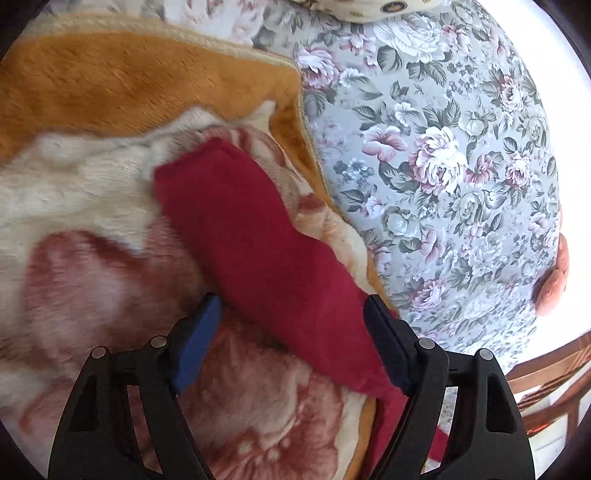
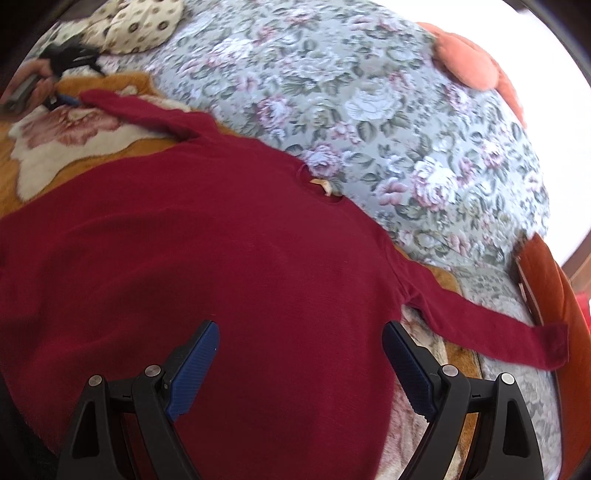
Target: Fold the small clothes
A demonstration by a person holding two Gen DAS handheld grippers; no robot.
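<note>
A small dark red long-sleeved sweater [image 2: 221, 258] lies spread flat on a plush blanket, neck hole toward the floral cover. In the left wrist view one red sleeve [image 1: 251, 236] runs up between the open jaws of my left gripper [image 1: 293, 314]; the sleeve end lies on the blanket. That gripper also shows far off in the right wrist view [image 2: 62, 98] at the sleeve tip. My right gripper [image 2: 301, 339] is open above the sweater's body near the right armpit. The right sleeve [image 2: 498, 325] stretches out to the right.
The orange, cream and pink plush blanket [image 1: 92, 206] lies on a grey floral cover [image 1: 443, 155]. A cream spotted cloth [image 2: 136, 26] sits at the far end. Orange cushions [image 2: 465, 62] and wooden furniture [image 1: 546, 384] are at the right edge.
</note>
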